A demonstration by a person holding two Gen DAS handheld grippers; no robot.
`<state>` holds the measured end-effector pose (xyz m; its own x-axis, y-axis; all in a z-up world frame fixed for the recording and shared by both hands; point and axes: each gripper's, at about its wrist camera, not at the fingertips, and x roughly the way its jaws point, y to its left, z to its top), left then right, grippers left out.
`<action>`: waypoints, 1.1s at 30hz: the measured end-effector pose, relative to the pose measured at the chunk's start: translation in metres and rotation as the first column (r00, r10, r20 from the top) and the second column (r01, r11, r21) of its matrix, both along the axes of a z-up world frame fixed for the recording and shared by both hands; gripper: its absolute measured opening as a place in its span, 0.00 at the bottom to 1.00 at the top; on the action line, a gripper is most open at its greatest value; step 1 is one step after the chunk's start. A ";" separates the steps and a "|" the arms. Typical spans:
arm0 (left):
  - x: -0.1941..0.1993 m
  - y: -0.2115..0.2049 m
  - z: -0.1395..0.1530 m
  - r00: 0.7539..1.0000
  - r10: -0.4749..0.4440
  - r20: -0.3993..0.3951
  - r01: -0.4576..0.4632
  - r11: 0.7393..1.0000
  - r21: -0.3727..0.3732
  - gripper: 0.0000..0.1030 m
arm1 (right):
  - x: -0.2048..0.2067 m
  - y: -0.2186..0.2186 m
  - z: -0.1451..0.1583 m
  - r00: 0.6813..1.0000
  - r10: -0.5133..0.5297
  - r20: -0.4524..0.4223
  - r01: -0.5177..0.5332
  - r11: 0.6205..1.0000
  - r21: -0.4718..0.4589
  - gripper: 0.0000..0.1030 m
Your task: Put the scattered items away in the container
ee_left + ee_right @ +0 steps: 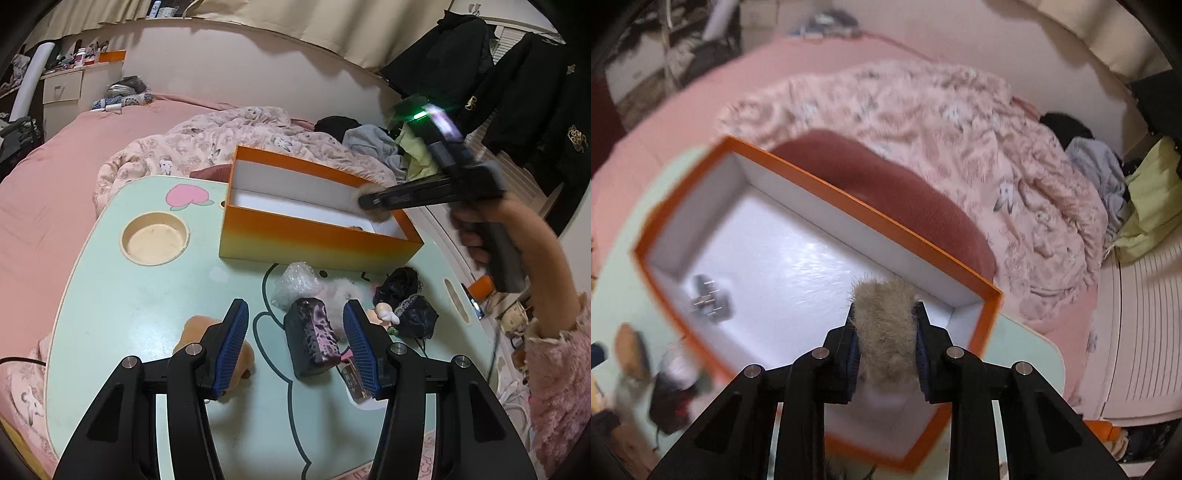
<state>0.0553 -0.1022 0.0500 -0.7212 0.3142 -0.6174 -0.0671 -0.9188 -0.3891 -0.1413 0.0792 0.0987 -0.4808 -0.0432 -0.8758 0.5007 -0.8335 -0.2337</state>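
Holding a grey-brown furry ball (884, 325) between the pads of our right gripper (884, 343), we hang it over the open orange box (317, 242), near the box's right end. The pads press into the fur on both sides, so the ball is squeezed narrow between them. No earlier view is at hand, so we tell only this grip.

In the right wrist view the box's white floor (798, 269) lies below the ball, and a small dark thing with metal parts (709, 299) already sits in the far left corner of it; it is too blurred for us to say what it is.

Our left gripper (295, 347) hovers low over the pale green table (122, 295) with its blue pads well apart and nothing pressed between them. A dark block with pink patches (312, 339) lies on the table between the fingers, touching neither pad that we can see. Beyond it lie a clear crumpled bag (295, 284), a white fluffy thing (341, 295) and a black lacy piece (406, 299), all in front of the box. A tan soft toy (229, 347) sits partly hidden behind the left finger.

The table stands on a pink bed (92, 147).
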 end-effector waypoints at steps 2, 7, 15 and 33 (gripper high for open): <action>-0.001 0.003 -0.001 1.000 -0.007 0.004 0.007 1.000 -0.004 0.53 | 0.021 0.002 0.012 1.000 0.017 -0.020 -0.018 1.000 -0.023 0.23; -0.003 0.010 -0.007 0.999 -0.020 0.025 0.021 1.000 -0.012 0.53 | 0.073 0.009 0.029 0.998 0.055 -0.040 -0.059 0.995 -0.082 0.24; -0.004 0.019 -0.010 0.999 -0.036 0.035 0.037 0.999 -0.025 0.53 | 0.140 0.020 0.016 0.994 0.107 -0.031 -0.111 0.978 -0.177 0.24; -0.006 0.016 -0.012 0.999 -0.020 0.050 0.021 1.000 -0.020 0.53 | 0.156 0.026 -0.048 0.994 0.102 0.050 -0.084 0.955 -0.283 0.51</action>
